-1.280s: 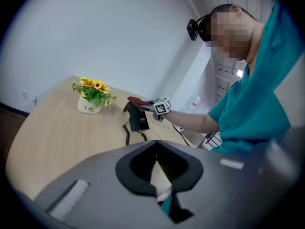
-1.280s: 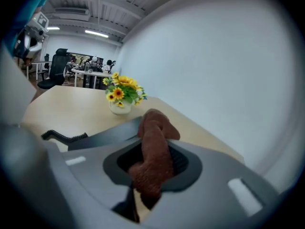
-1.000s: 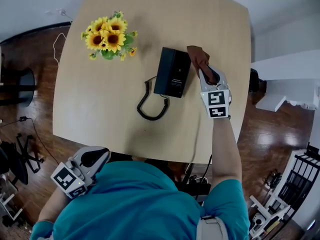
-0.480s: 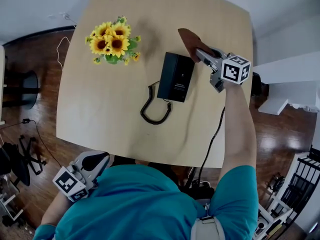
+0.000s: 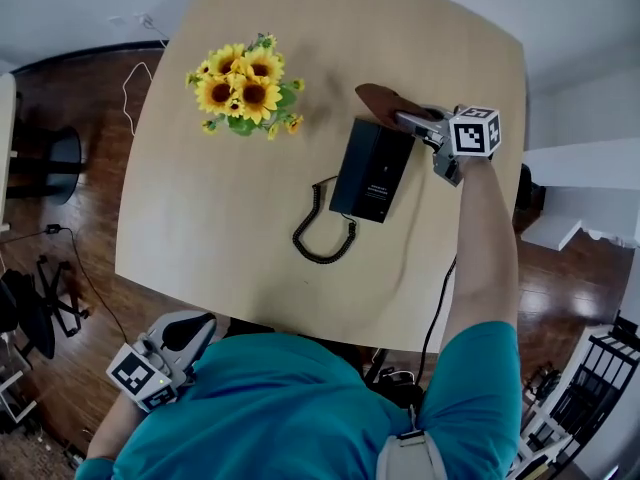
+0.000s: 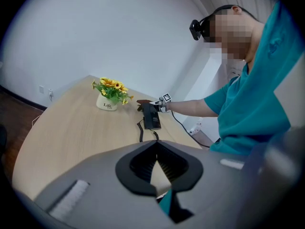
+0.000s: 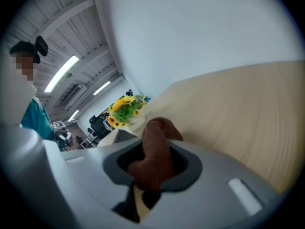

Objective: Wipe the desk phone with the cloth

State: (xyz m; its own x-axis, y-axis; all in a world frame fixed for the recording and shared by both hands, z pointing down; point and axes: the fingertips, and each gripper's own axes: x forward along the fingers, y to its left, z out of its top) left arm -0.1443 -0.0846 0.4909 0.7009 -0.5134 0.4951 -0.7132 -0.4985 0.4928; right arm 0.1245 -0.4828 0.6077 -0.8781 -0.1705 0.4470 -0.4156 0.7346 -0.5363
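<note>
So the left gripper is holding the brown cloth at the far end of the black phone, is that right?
Not quite. It is the right gripper, not the left, that holds the brown cloth at the far end of the black phone. The right gripper view shows the cloth clamped between its jaws.
</note>
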